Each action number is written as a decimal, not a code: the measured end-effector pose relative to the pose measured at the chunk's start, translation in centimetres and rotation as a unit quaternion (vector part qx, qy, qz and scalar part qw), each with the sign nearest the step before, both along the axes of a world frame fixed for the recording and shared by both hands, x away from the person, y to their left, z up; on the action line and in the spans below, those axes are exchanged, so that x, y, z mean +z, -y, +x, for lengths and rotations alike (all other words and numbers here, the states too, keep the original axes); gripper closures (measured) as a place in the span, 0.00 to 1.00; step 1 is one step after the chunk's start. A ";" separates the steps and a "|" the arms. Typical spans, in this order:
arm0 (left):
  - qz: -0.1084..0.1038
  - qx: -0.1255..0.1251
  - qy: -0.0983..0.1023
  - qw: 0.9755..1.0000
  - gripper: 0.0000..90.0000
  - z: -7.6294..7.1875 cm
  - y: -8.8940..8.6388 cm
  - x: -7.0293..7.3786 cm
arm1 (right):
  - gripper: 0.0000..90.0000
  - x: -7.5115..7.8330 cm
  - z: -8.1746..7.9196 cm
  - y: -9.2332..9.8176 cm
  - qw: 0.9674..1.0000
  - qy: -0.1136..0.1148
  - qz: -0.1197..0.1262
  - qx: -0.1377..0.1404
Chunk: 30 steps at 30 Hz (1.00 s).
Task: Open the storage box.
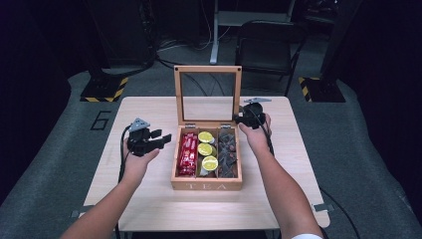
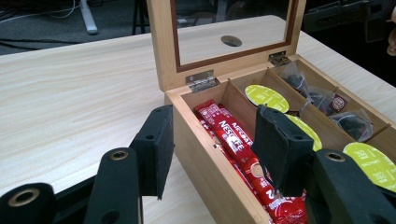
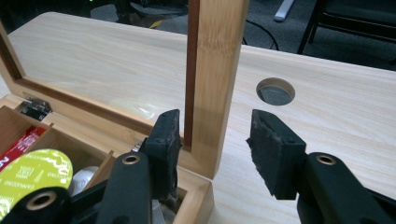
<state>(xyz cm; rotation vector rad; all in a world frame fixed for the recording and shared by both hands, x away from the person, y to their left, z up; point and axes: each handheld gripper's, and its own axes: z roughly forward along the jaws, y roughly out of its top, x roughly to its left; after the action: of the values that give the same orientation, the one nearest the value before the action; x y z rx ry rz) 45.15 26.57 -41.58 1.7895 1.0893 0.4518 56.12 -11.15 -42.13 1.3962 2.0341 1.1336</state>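
lid [image 3: 217,70]: standing upright on the wooden tea box [image 1: 206,185]
right gripper [image 3: 215,133]: jaws parted round the lid's edge, probably not pressing
left gripper [image 2: 212,144]: narrowly open, straddling the box's left wall, gripping nothing

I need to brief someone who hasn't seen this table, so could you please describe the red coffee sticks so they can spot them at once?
Find the light wooden table, then the open wooden box marked TEA at its middle. The red Nescafe coffee sticks fill its left compartment, long and flat, unlike the round yellow-green capsules beside them.
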 end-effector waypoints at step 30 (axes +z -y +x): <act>0.005 0.004 0.007 1.000 0.52 -0.8 -0.9 1.2 | 0.50 2.5 -7.5 -1.7 0.991 0.025 -0.005 0.128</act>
<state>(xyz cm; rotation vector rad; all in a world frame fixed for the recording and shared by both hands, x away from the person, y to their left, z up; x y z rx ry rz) 44.38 27.43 -40.38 1.7899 1.0864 0.4744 48.59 -9.41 -39.67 1.1126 2.2261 1.2446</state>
